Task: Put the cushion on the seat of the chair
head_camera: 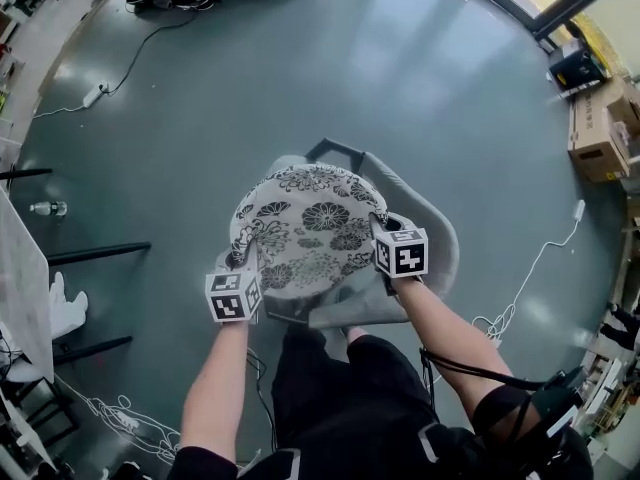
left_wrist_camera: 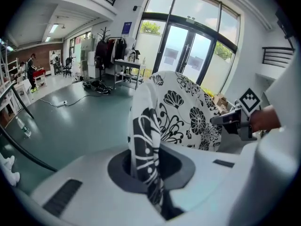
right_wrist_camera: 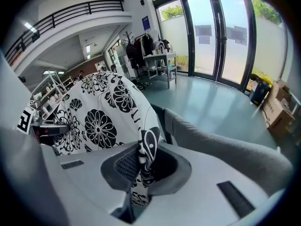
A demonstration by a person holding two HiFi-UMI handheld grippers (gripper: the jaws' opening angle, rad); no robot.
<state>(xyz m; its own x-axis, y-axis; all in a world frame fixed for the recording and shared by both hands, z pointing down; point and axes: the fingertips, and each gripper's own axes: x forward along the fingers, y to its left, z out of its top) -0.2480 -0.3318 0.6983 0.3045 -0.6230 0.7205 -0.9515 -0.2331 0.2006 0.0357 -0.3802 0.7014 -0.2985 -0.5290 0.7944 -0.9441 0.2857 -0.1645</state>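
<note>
The floral cushion [head_camera: 310, 223] hangs tilted over the seat of the grey chair [head_camera: 437, 230], held between 2 grippers. The left gripper [head_camera: 243, 264] and the right gripper [head_camera: 380, 226] each have their fingers [right_wrist_camera: 89, 182] clamped tight on opposite edges of it.

The cushion [head_camera: 305, 223] is round and fairly flat, white with a bold black flower print. It hangs over the chair [head_camera: 432, 223], tilted, and covers most of the seat in the head view; whether it touches the seat cannot be told. Its cloth is pinched at two opposite edges, the left gripper [head_camera: 245, 261] clamped on the left edge and the right gripper [head_camera: 379, 225] on the right. The chair is grey, with a curved shell that wraps around the back and sides and a dark frame at the rear. It stands upright on the floor.
</note>
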